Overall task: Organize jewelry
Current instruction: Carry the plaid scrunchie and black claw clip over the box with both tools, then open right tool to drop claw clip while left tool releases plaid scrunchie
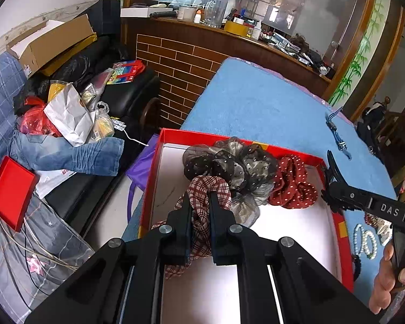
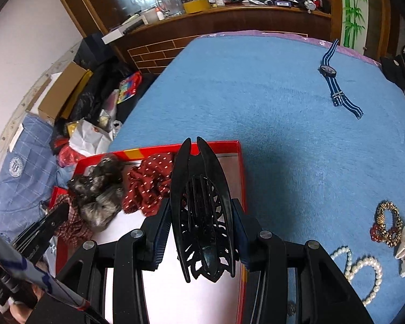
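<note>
We hold the left gripper [image 1: 199,202] with its jaws nearly closed, pinching a red-and-white plaid fabric scrunchie [image 1: 202,216] over the near left part of the shallow red cardboard box [image 1: 154,167]. Our right gripper [image 2: 202,232] stands partly apart, clamped on both sides of a large black openwork plastic hair claw [image 2: 202,216] above the box's right side. Inside, at the far wall, lie a dark sheer beaded scrunchie [image 1: 229,164] and a red white-dotted scrunchie [image 1: 291,186], touching each other.
</note>
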